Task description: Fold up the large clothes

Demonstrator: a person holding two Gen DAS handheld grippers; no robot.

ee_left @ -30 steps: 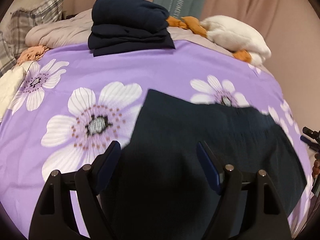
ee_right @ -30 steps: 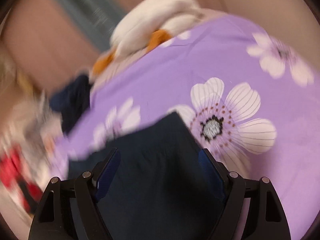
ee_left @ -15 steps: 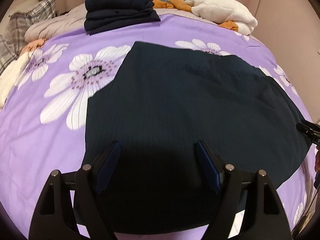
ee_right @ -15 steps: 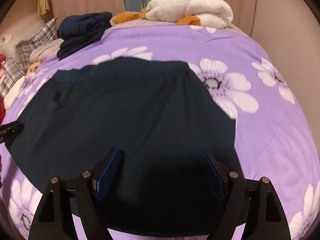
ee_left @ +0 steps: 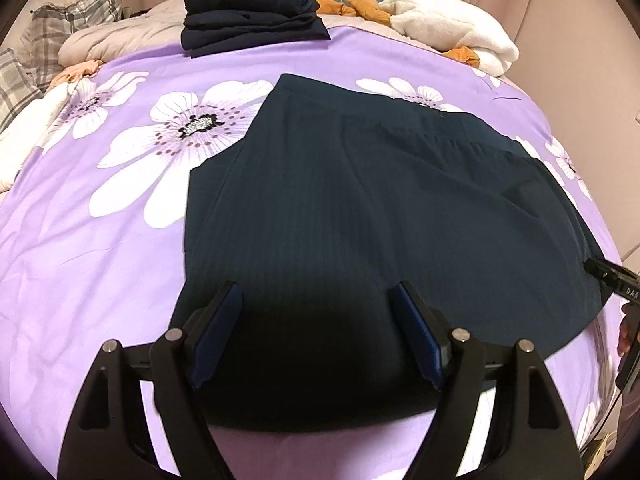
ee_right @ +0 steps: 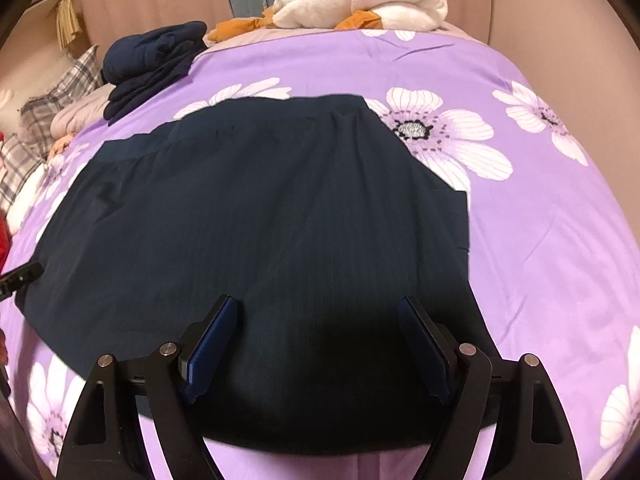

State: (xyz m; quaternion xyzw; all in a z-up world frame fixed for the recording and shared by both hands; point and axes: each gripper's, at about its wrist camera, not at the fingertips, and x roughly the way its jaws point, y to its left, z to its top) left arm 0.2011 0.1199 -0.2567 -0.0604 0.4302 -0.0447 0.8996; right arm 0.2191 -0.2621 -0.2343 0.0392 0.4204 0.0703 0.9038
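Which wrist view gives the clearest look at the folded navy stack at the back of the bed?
The left wrist view: the folded navy stack sits near centre, its layers distinct. The right wrist view shows it smaller, off to the upper left and skewed by the lens.

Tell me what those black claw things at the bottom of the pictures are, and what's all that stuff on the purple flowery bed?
Those claws are grippers, tools a person holds, one in each hand. Each has a small camera looking out along its two fingers, so you get two pictures of the same bed: one from the left gripper, one from the right gripper. Both are open and hold nothing. Below them a big dark blue garment lies spread flat on the purple flowery bedspread, waiting to be folded. At the far end sit a pile of folded dark clothes, a fluffy white blanket with something orange beside it, and a checked pillow off to the left.
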